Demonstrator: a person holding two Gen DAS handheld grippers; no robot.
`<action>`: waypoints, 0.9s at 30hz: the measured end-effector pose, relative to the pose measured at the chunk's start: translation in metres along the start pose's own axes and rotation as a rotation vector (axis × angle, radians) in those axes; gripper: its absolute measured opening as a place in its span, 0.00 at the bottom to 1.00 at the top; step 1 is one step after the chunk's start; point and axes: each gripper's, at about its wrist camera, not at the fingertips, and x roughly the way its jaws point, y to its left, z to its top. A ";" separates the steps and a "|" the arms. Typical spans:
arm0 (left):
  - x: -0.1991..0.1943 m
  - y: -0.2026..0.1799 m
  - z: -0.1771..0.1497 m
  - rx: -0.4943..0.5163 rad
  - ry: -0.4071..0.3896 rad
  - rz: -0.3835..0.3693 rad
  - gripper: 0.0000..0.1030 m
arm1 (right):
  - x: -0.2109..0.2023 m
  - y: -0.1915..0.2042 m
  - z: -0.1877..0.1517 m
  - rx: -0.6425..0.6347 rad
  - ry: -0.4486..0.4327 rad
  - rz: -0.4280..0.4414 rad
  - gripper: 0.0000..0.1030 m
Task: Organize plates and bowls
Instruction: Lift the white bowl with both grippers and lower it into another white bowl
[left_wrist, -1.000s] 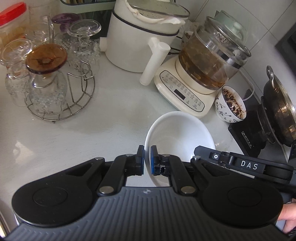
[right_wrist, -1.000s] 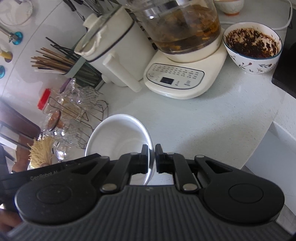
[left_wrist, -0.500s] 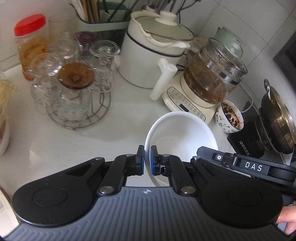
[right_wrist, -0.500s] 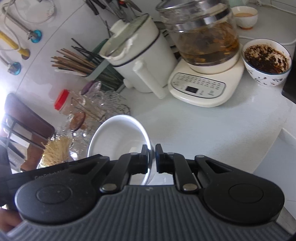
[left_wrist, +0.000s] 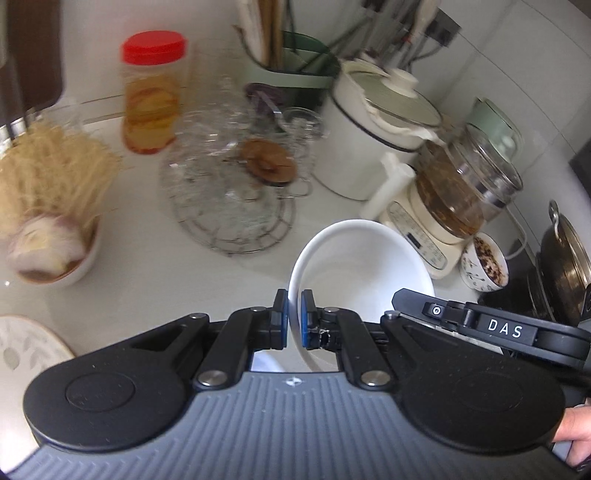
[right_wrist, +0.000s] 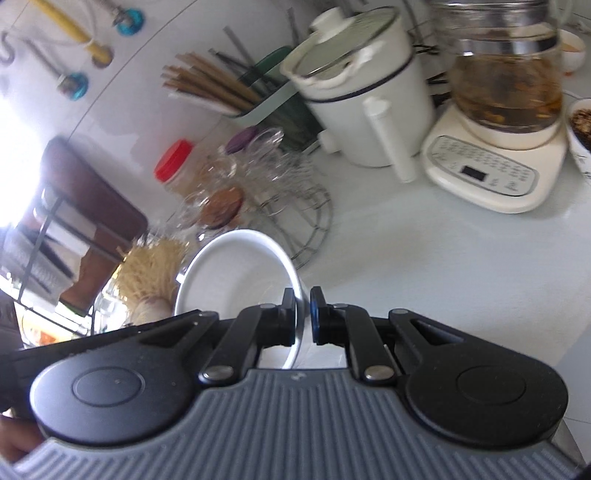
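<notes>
The plain white glazed ceramic bowl (left_wrist: 360, 266) is carried between both grippers, clear of the pale stone counter (left_wrist: 147, 273), as far as the blur allows. The left gripper (left_wrist: 291, 317) is nearly closed, its blue pads (left_wrist: 280, 314) pinching the bowl's near-left rim. The right gripper (right_wrist: 303, 314) is nearly closed too, clamped on the opposite rim edge of the same bowl (right_wrist: 236, 273), which shows up in its view as well.

Key relation: the bowl sits straight ahead of both sets of fingers and tilted, its open face turned toward the cameras. It has no long axis (round), so the rim line between the two grips is what matters. Neither hand is nearer; both are on the rim.

Taking the round wire rack of upturned clear glasses (left_wrist: 229, 192) as landmark: the bowl hangs in front of it and to its right. A white bowl of pale dried noodles (left_wrist: 51, 206) stands to the rack's left. A leaf-patterned white plate (left_wrist: 26, 350) lies further forward-left of it, partly cut off, and is probably the stacking area. Placing the bowl down likely needs both grips lowered together, level.

Writing: "DAS" in white on the black bar (left_wrist: 504, 328) of the right gripper, seen from the left camera. The cream kettle base (right_wrist: 491, 173) behind-right of the rack has button labels, too small to read. The red-lidded jar (left_wrist: 151, 92) shows no legible label.
</notes>
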 end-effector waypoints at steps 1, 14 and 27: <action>-0.002 0.005 -0.002 -0.014 -0.003 0.006 0.07 | 0.003 0.004 -0.001 -0.012 0.009 0.003 0.10; -0.023 0.058 -0.032 -0.168 0.005 0.089 0.08 | 0.041 0.043 -0.024 -0.123 0.171 0.037 0.10; -0.017 0.080 -0.065 -0.226 0.126 0.141 0.08 | 0.061 0.053 -0.050 -0.167 0.302 0.023 0.13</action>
